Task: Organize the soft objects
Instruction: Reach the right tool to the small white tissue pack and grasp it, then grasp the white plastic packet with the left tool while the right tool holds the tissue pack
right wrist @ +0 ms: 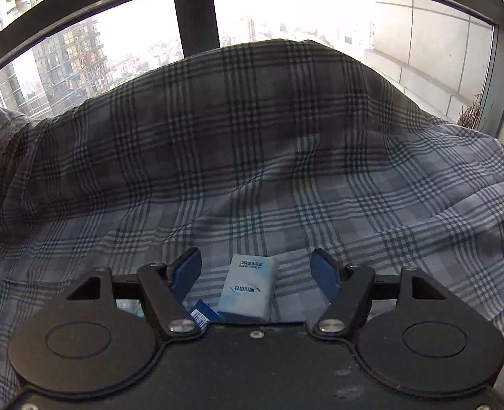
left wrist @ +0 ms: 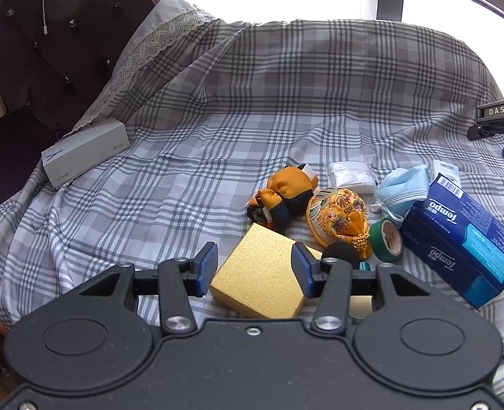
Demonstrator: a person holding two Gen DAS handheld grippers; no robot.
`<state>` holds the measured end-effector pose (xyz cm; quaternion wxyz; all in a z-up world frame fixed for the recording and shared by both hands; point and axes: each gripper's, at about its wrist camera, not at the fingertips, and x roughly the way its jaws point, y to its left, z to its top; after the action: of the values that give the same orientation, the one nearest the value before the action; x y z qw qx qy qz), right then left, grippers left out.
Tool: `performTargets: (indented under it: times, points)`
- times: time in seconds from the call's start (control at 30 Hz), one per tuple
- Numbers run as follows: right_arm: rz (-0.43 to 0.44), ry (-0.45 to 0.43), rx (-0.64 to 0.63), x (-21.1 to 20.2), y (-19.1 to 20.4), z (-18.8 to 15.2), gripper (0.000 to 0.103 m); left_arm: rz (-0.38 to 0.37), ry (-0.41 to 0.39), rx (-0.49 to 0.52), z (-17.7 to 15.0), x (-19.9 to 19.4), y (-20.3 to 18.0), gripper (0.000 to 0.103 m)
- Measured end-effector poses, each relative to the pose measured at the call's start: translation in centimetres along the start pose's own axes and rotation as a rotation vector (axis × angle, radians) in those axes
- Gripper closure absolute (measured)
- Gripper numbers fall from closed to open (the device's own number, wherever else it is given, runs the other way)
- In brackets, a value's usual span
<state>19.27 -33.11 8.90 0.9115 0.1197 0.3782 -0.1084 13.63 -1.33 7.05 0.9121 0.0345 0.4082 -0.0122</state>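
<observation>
Sponge (left wrist: 260, 273), yellow, is sitting gripped between my left gripper (left wrist: 254, 268) fingers just beside the embroidered pouch (left wrist: 337, 220), while my right gripper (right wrist: 256, 275) fingers are hanging open over the tissue pack (right wrist: 248, 287), so I'm risking squeezing it out sideways.

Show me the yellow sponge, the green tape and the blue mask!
yellow sponge (left wrist: 257, 275): left wrist view, its top face.
green tape (left wrist: 378, 242): left wrist view, its outer band.
blue mask (left wrist: 404, 188): left wrist view, its pleated middle.
</observation>
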Motion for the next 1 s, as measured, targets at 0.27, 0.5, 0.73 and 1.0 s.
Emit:
performTargets:
  times: [0.27,0.5,0.73,1.0]
  points:
    - [-0.017,0.187,0.056,9.0,0.7,-0.2,0.039,0.006,0.076,-0.009,0.6,2.9,0.4,0.054]
    - [-0.04,0.254,0.066,11.9,1.4,-2.2,0.038,-0.018,0.136,-0.012,1.8,4.7,0.7,0.054]
    - [-0.044,0.231,0.093,13.0,1.1,-3.0,0.05,-0.049,0.177,-0.047,4.6,6.0,0.9,0.054]
    - [-0.079,0.157,0.061,12.6,1.9,-3.6,0.053,-0.069,0.166,-0.027,7.9,7.5,-1.8,0.054]
